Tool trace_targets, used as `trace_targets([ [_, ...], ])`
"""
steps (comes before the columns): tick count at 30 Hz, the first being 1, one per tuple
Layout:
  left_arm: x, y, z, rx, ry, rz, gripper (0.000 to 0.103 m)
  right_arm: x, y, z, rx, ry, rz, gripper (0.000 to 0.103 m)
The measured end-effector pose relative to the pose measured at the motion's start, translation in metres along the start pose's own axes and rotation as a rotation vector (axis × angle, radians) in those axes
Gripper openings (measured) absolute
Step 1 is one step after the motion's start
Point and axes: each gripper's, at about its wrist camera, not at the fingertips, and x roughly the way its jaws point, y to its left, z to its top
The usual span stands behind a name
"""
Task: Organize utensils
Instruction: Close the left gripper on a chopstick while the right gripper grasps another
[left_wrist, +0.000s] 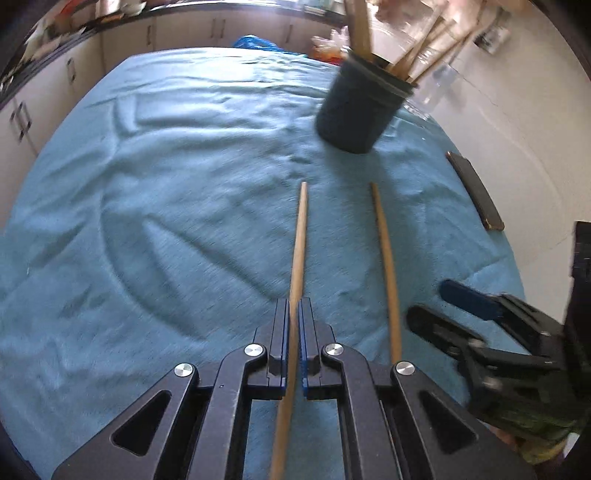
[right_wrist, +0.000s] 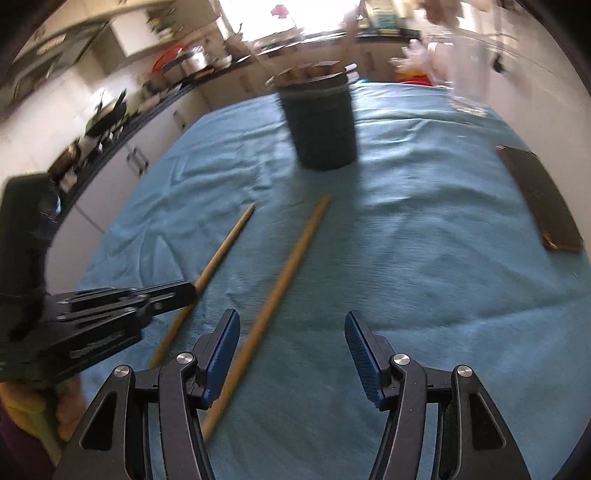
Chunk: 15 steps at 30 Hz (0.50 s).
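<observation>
Wooden handles are what matter here: two long, round, pale-brown wooden utensil handles lie nearly parallel on a rumpled teal terry cloth spread over the worktop, both pointing toward a dark cylindrical holder that already bristles with similar wooden utensils. The left gripper is closed on the left wooden handle, its blue ribbed pads pressed to either side of the shaft near the working end, so the stick runs straight out along the fingers. That lengthwise hold probably makes it easy to tip the handle upright and drop it into the holder. The right wooden handle lies loose on the cloth, just beside the held one. The right gripper hovers over it with its jaws spread wide; the handle passes close by the left-hand pad but is not pinched. Whether the held stick is lifted off the cloth or only clamped in place cannot be told from these blurred views.

Soft, napped towel fabric should keep the round sticks from rolling and cushions them, but it may also snag a fingertip scooping low. The handles look smooth, slim and slightly tapered, likely light and easy to pinch. A flat, dark brown rectangular object with worn edges rests well apart near the cloth's right margin. Kitchen cabinets ring the background.
</observation>
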Motion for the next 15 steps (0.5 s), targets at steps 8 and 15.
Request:
trace_targets([
  [8,-0.002,0.009,-0.007,-0.129,0.02,-0.06,0.005,0.021,0.017,0.006,-0.101,0.069,-0.095,0.014],
  [15,-0.005,-0.009,-0.014,-0.113,0.059,-0.109,0.007,-0.004,-0.015,-0.014,-0.119,0.13,-0.149,0.019],
])
